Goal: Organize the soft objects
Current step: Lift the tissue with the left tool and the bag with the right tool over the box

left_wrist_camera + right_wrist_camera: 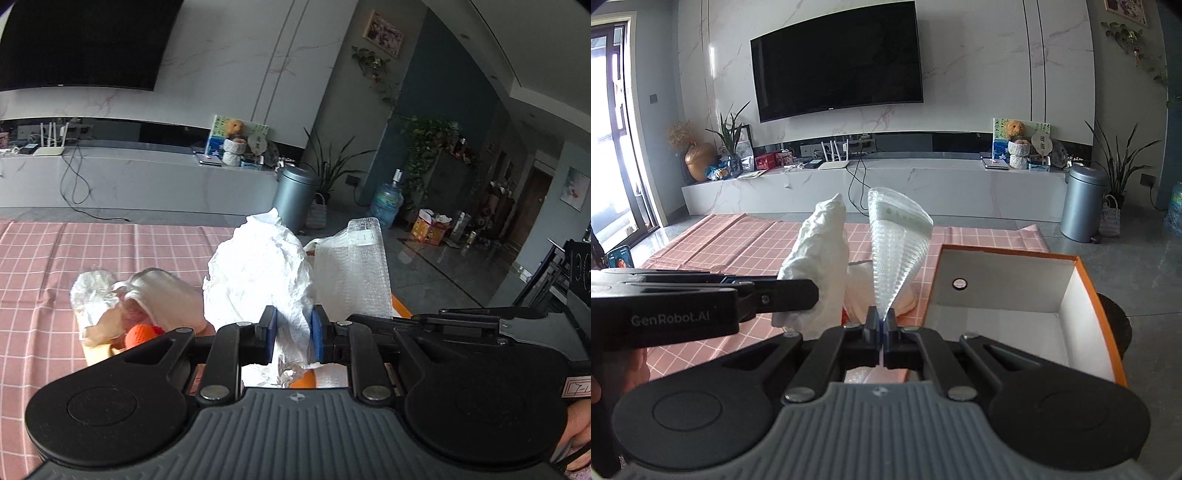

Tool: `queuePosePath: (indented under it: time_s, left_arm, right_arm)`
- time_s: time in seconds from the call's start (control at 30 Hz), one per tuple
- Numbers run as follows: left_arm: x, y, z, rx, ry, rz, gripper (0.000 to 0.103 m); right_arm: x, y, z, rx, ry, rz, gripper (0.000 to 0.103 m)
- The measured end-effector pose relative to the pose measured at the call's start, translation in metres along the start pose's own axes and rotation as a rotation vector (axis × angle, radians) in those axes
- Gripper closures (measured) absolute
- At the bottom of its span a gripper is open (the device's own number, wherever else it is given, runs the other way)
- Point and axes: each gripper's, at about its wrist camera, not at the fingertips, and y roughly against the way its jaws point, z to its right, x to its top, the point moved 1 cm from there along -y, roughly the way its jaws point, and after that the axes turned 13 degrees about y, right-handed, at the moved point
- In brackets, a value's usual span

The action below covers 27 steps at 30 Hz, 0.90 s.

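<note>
- The relation that matters: the open box (1008, 291), orange outside and white inside, lies to the right of both our grippers, and the right gripper (882, 325) is the nearer one. In our judgement its load can go in first with a short move to the right.
- Our right gripper is closed tight on the lower end of a clear bubble-wrap sheet (895, 243). The sheet stands up from the jaws like a fan, its long axis almost vertical, and its top leans a little toward the box.
- Our left gripper (291, 334) is closed on a crumpled white paper wad (258, 273), pressed between the blue pads (318, 334). The wad also rises upward from the jaws, just beside the bubble-wrap on its left.
- More soft things lie on the table below the left gripper: a small pile with a crinkled clear bag (92, 291), a pale cloth piece (162, 295) and an orange ball (142, 334).
- The surface is a pink checked tablecloth (716, 236).
- The room behind is a living room: a dark television (838, 59) on a marble wall and a grey bin (1084, 201) on the floor.
</note>
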Motion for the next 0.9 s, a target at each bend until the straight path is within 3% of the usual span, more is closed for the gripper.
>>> queuePosePath:
  time_s: [0.33, 0.6, 0.9]
  left_arm:
    - [0.003, -0.065, 0.048, -0.111, -0.063, -0.149, 0.081]
    - [-0.009, -0.123, 0.056, -0.063, -0.112, -0.300, 0.081]
    - [-0.012, -0.161, 0.051, 0.025, -0.118, -0.404, 0.081]
  right_arm:
    - [-0.003, 0.011, 0.061, -0.093, -0.008, -0.082, 0.103]
    - [-0.021, -0.009, 0.104, -0.122, -0.054, -0.181, 0.103]
    - [-0.038, -0.053, 0.125, -0.091, -0.069, -0.287, 0.103]
